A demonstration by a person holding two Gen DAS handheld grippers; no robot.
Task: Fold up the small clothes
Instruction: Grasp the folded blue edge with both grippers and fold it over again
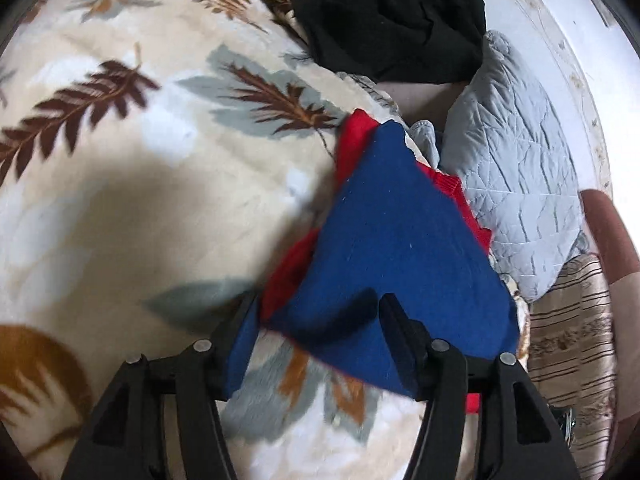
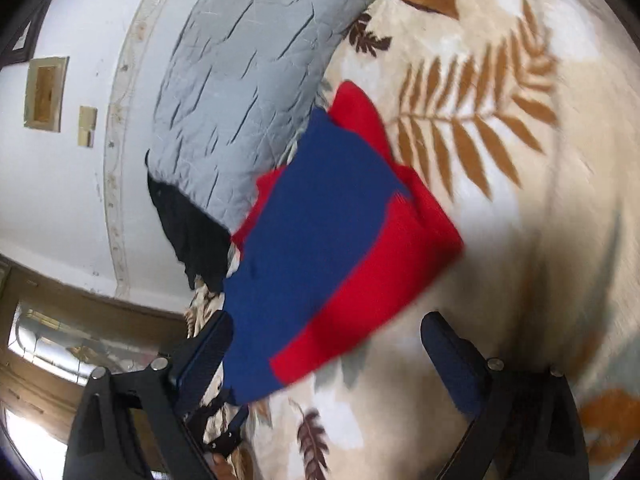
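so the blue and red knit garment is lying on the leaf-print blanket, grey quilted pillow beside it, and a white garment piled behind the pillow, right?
Not quite: the garment piled behind the grey quilted pillow is black, not white, as the left wrist view shows. The blue and red knit garment does lie on the leaf-print blanket.

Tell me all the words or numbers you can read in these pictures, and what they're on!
None can be read. The blue and red garment shows no label or print. The leaf-patterned blanket has only leaves. The small frames on the wall are too blurred to tell.
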